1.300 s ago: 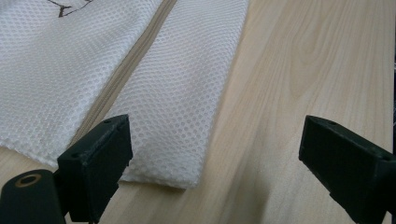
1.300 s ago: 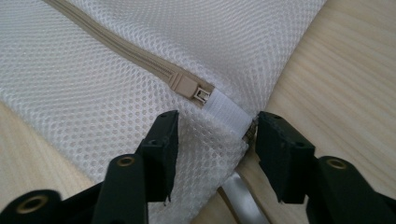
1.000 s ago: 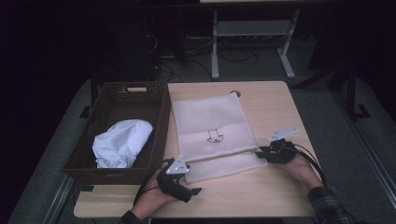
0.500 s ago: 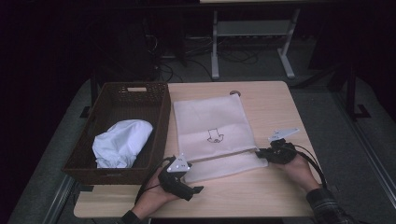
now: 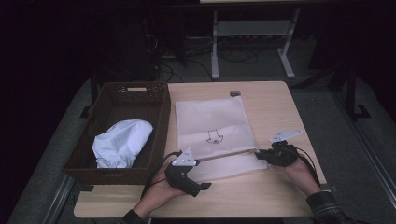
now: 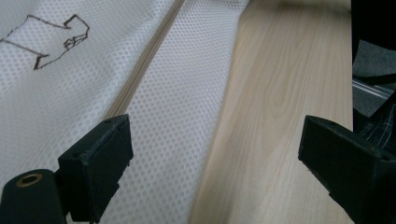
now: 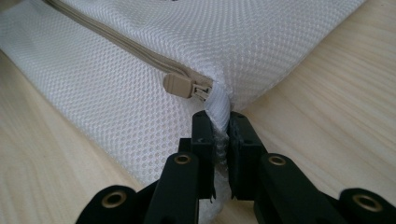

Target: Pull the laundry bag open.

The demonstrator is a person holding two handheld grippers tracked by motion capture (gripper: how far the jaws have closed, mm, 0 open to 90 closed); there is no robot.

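Two grippers at the mesh bag (image 5: 212,135) on the table (image 5: 280,102) | my right gripper (image 7: 219,135) stays pinched on the bag's corner by the zipper pull (image 7: 180,85) | my left gripper (image 6: 215,154) has let go, jaws wide, over the near edge | next: grab the zipper, I think
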